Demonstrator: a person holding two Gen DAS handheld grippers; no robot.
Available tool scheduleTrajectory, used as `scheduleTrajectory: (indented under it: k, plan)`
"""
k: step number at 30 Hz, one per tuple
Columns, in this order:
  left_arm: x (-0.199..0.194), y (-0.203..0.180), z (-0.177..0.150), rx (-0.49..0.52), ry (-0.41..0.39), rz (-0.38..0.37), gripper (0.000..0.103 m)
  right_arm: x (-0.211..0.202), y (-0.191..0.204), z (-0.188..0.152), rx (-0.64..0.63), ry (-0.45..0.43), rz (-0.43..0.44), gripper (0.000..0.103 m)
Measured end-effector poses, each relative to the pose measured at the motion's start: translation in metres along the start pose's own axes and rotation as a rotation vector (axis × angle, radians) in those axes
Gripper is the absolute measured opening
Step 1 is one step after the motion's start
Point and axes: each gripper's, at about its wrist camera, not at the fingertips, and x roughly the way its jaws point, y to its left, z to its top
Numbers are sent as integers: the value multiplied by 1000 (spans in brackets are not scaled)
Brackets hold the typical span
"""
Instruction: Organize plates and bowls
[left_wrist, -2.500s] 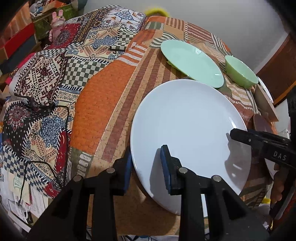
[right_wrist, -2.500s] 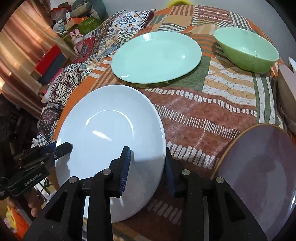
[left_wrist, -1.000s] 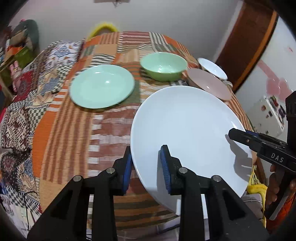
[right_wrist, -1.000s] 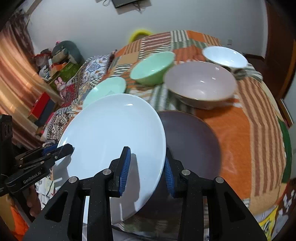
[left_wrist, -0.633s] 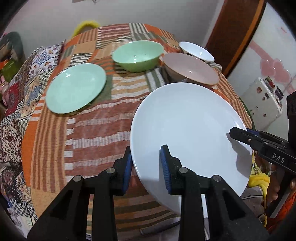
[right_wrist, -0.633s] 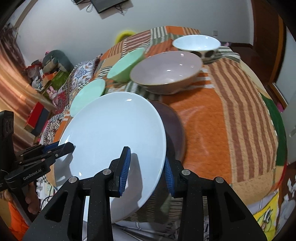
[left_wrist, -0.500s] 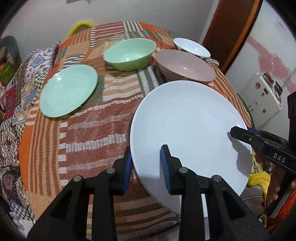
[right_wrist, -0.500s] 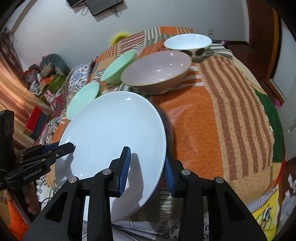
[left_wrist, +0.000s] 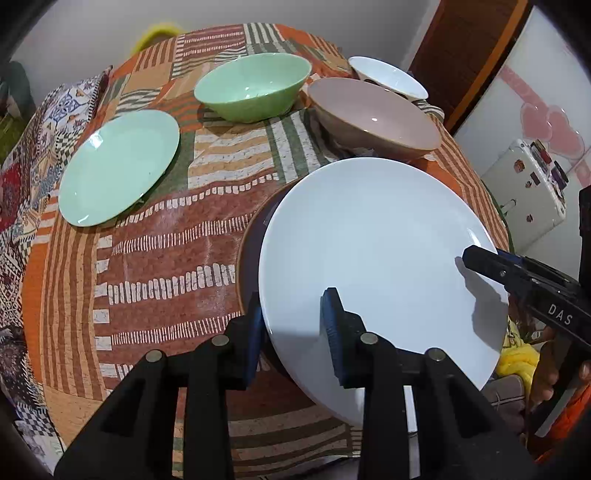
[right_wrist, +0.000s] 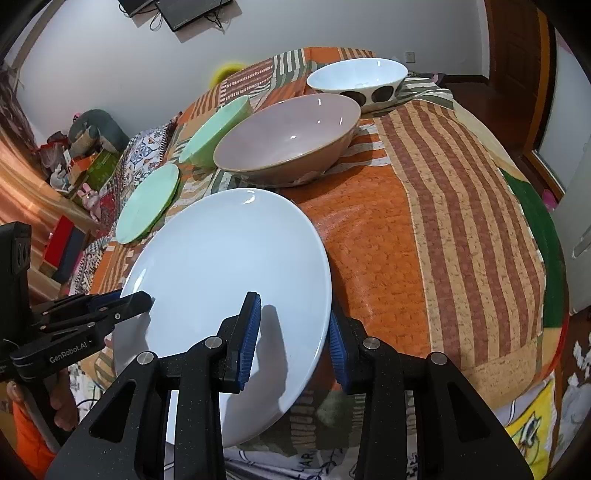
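Note:
Both grippers hold a large white plate by opposite rims, low over the table's near edge. My left gripper has its blue pads on the plate's left rim, one above and one below; its jaws are opening slightly with the rim still between them. My right gripper is shut on the plate's right rim. Under the white plate lies a dark purple plate, showing only as a crescent on the left. In the right wrist view the dark plate is hidden.
Behind on the patchwork tablecloth sit a green plate, a green bowl, a pink bowl and a white spotted bowl. A person's hands hold both tools.
Both grippers have carried the white plate across the table and lowered it over the dark purple plate, which now shows only a thin crescent. The bowls have come closer.

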Motion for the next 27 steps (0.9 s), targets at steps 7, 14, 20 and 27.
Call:
scheduleTrajectory:
  k: [7, 14, 20, 27]
  plan:
    - [4, 4, 3, -6, -14, 18, 32, 9, 2, 3, -7, 18, -12, 32]
    - [7, 7, 7, -4, -32, 37, 33, 16, 5, 6, -19, 28, -25, 32]
    - [11, 8, 11, -4, -43, 45, 33, 19, 4, 6, -23, 28, -28, 33]
    - [16, 5, 10, 27, -39, 95, 33, 21, 7, 6, -43, 26, -40, 35]
